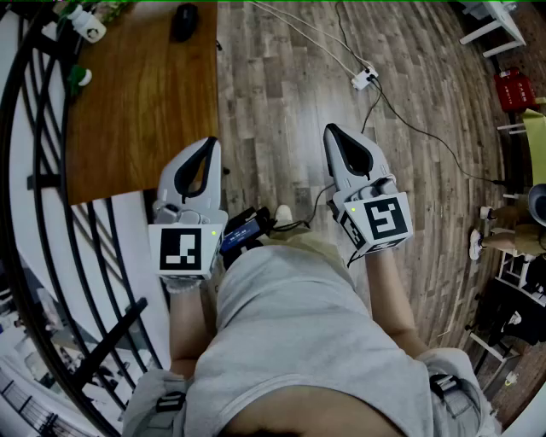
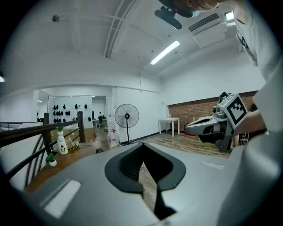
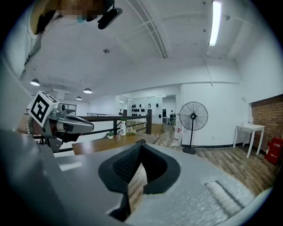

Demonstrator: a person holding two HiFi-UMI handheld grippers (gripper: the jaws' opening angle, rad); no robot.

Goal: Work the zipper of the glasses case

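A small dark oval thing (image 1: pixel 183 21), perhaps the glasses case, lies at the far end of the wooden table (image 1: pixel 141 102); it shows as a dark lump (image 2: pixel 99 150) in the left gripper view. My left gripper (image 1: pixel 209 142) hangs in the air by the table's near right corner, jaws shut with nothing between them (image 2: pixel 142 144). My right gripper (image 1: pixel 331 130) is held over the floor, level with the left one, also shut and empty (image 3: pixel 140 143). Both are well short of the dark thing. Each gripper sees the other from the side.
A black railing (image 1: pixel 34 179) runs along the table's left. A white bottle (image 2: pixel 62 142) and small potted plants (image 2: pixel 51 160) stand on the table's far left. A power strip (image 1: pixel 364 78) with cables lies on the wood floor. A standing fan (image 2: pixel 127 117) and a white table (image 2: pixel 169 120) stand farther off.
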